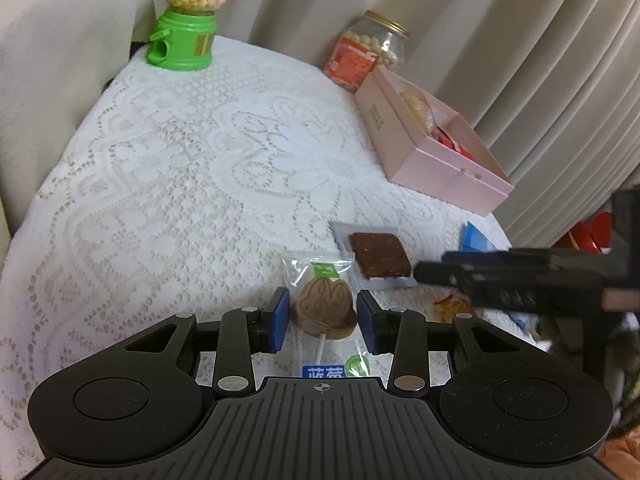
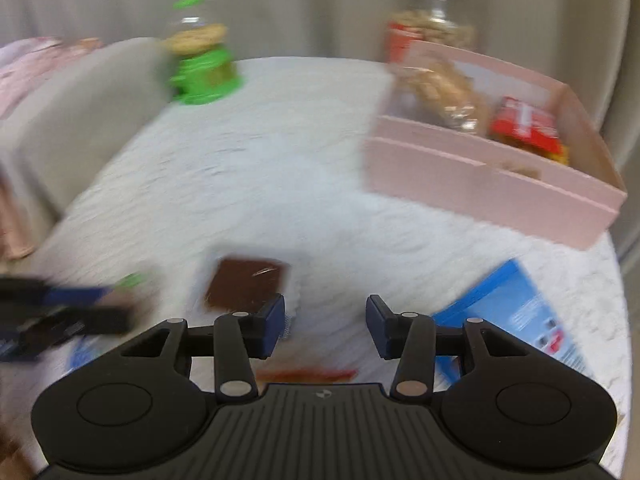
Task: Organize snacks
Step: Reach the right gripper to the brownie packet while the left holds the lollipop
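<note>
My left gripper (image 1: 322,316) brackets the wrapped lollipop (image 1: 323,310), pads seemingly just off it; my right gripper (image 2: 325,322) stands part-open, empty; the brown snack bar (image 1: 380,254) lies just beyond the lollipop; pink box (image 1: 436,160) farther.

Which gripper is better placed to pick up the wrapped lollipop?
Left. The left gripper already has the lollipop between its pads, though not clearly pinched. The right gripper is empty, nearer the brown snack.

Bare lace cloth (image 1: 192,168) lies open between green dispenser (image 1: 185,36) and pink box (image 1: 432,148).
</note>
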Motion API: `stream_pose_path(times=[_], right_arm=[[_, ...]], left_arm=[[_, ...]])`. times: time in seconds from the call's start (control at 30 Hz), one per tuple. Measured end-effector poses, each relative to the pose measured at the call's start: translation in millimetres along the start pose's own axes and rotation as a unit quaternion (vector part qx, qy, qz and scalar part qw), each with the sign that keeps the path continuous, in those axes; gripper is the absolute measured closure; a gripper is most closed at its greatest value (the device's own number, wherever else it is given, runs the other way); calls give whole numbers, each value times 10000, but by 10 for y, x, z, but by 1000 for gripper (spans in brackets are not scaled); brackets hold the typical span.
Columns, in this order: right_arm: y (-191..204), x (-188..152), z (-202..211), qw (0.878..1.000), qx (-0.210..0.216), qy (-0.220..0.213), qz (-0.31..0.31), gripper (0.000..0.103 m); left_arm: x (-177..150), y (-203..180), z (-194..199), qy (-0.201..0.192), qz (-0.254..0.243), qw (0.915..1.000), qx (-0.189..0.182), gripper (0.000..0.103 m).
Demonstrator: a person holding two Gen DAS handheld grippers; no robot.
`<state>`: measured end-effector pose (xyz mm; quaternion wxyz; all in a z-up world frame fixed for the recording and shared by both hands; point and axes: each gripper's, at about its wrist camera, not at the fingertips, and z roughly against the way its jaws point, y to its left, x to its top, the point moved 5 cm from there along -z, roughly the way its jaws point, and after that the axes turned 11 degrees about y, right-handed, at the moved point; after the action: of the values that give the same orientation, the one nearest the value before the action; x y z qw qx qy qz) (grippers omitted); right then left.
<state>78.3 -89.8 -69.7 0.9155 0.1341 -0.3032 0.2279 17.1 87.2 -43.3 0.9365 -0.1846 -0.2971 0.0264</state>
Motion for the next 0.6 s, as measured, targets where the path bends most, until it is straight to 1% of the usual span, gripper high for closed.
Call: stream_pose_path(times=[0.03,0.07,0.13,0.27,0.37,0.43,0.57,0.6], right_arm=[[38,-14,27,10000,-13,-14,51,55],[72,-27,48,9999,-29,-34,104,45],[137,-24,59,9998,-83,-131,80,37],[224,76,-65,9994,-31,-196,-293,37],[263,144,-199,9982,-46,-180,-567,37],[313,170,-258,9983,-214,-208,-499,34],[359,177,-247,9985,-435,-150,-289,34],[338,177,-242,9983,-479,-128,-311,33]], left_arm=[[7,10,8,-24,18,10000,23,61],[12,20,14,-47,40,10000,38,61],[22,46,18,-73,80,9999,72,61],[23,127,28,-91,162,9996,205,61],[22,158,69,-140,193,9995,218,61],[22,177,85,-167,207,9994,207,61],[13,166,91,-171,193,9996,104,61],[9,153,93,-169,171,9997,83,61]])
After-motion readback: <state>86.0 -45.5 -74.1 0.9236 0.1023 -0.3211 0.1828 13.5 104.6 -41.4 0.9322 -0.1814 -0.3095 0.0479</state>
